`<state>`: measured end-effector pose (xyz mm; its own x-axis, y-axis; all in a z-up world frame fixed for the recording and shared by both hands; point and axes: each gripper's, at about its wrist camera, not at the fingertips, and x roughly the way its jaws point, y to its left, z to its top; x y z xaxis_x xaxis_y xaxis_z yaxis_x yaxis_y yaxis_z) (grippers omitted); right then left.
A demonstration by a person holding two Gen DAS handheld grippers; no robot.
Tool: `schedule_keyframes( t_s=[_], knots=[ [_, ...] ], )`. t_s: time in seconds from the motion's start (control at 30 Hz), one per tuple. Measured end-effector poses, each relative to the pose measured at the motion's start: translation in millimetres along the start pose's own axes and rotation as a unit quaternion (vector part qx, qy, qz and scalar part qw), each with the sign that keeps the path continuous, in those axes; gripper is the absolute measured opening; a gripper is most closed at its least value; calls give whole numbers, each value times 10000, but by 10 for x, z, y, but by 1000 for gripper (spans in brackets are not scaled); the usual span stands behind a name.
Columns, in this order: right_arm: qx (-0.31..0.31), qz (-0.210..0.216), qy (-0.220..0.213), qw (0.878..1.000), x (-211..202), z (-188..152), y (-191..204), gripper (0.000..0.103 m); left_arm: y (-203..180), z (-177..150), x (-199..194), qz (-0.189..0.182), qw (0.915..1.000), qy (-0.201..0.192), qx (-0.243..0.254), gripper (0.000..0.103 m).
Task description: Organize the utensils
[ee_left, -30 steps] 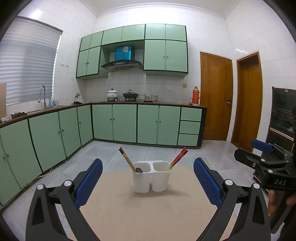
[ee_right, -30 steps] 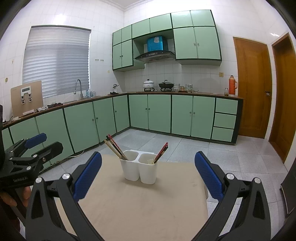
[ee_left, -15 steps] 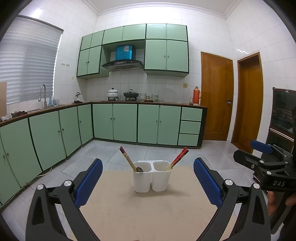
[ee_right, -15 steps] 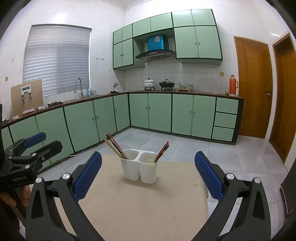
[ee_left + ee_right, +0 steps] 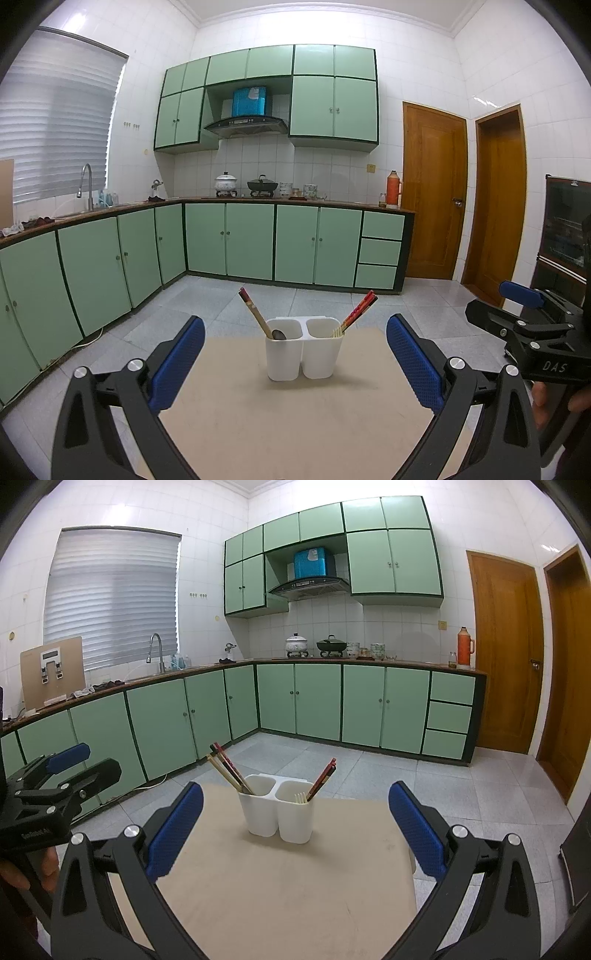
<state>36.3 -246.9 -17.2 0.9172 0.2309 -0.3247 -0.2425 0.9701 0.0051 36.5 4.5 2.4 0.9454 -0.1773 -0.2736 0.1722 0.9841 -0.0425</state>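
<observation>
1. White plastic is what the two-compartment utensil holder [image 5: 303, 349] is made of, and it is standing on the beige table [image 5: 295, 417], well ahead of both grippers
2. Wide apart is how the left gripper [image 5: 295, 363] is sitting, its blue pads [image 5: 177, 363] empty; the right gripper [image 5: 295, 827] is gaping just as wide, holding nothing
3. Chopsticks [image 5: 251, 308] are leaning out of the left compartment beside a spoon [image 5: 279, 334], while red chopsticks [image 5: 360, 309] and what looks like a pale fork [image 5: 301, 797] are sharing the right one
4. Sorting like with like is probably the job, so one gripper should be steadying the holder while the other is pinching a single utensil
5. Gripping high on the shaft and lifting along its lean is likely keeping the light holder from tipping
</observation>
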Motion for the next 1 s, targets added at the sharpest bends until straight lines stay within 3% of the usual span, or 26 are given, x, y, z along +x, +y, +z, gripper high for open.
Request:
schedule_keyframes(
  t_s=[1.0],
  knots=[
    [-18, -26, 90, 10000, 55, -33, -61, 98, -1, -55, 91, 18, 9999, 119, -94, 97]
  ],
)
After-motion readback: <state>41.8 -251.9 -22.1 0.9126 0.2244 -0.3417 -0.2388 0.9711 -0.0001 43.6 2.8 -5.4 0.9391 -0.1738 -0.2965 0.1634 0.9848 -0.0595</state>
